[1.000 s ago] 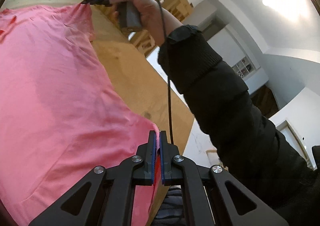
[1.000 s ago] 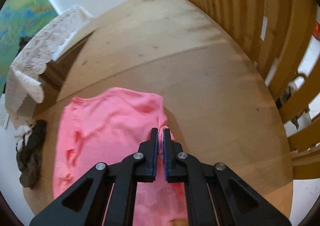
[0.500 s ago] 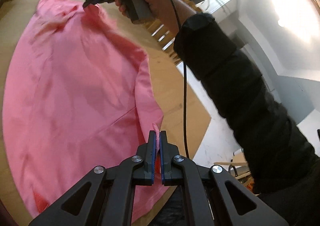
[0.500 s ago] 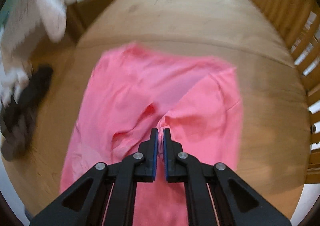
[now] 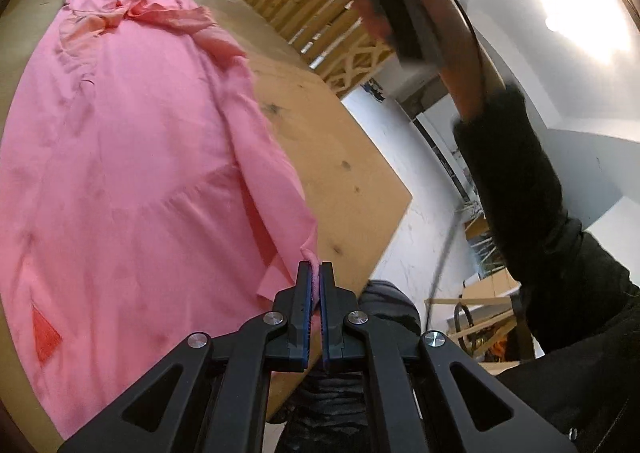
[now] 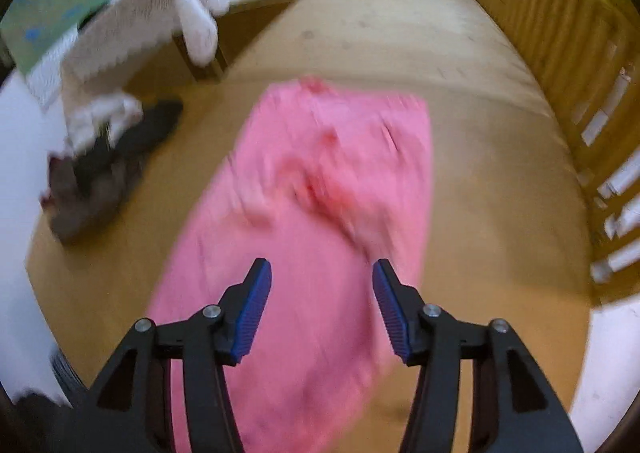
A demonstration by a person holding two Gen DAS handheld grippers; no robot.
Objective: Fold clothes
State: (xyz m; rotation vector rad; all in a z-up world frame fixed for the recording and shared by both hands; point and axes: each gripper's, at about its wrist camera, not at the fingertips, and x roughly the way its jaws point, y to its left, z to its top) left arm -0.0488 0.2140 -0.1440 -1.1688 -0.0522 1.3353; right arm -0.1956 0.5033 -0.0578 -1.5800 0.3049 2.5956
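The left gripper (image 5: 315, 273) has its fingers (image 5: 305, 293) pressed together on a pinch of the pink garment (image 5: 132, 157) at its near corner, close to the desk (image 5: 340, 157) edge; the garment lies spread along the wooden desk, its far end bunched and partly folded over; the right gripper (image 6: 322, 293) hovers above the garment with fingers (image 6: 256, 305) spread wide, holding nothing; dark clothes (image 6: 108, 169) lie at the desk's left edge
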